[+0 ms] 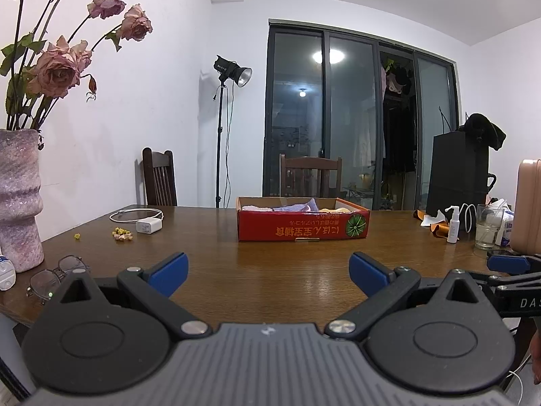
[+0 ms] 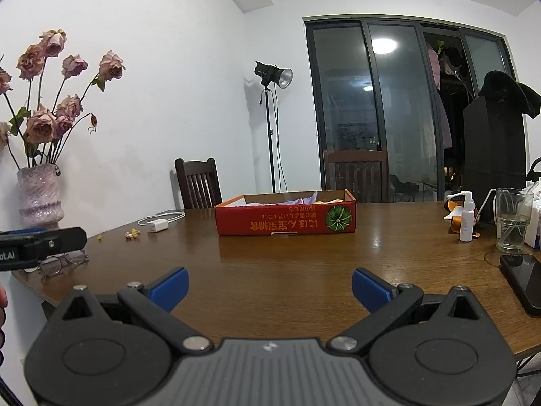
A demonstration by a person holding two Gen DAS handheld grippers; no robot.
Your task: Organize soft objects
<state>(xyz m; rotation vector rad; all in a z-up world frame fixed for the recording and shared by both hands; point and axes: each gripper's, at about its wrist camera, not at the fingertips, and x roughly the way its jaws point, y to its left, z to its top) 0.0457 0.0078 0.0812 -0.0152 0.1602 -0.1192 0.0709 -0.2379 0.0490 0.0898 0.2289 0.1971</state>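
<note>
Red cardboard box (image 1: pixel 302 226) at twelve o'clock holds soft cloths (image 1: pixel 294 207); left gripper (image 1: pixel 268 272) and right gripper (image 2: pixel 269 286) gape wide, empty. Approach high over the rim, then descend.

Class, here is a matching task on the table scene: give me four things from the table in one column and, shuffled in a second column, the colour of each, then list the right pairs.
Things
1. cardboard box
2. vase
3. spray bottle
4. phone

Colours
A. white
B. black
C. red
D. mottled pink

Pairs: 1-C, 2-D, 3-A, 4-B

The box sits mid-table with soft cloths inside; both the left gripper and right gripper are open and hold nothing.
</note>
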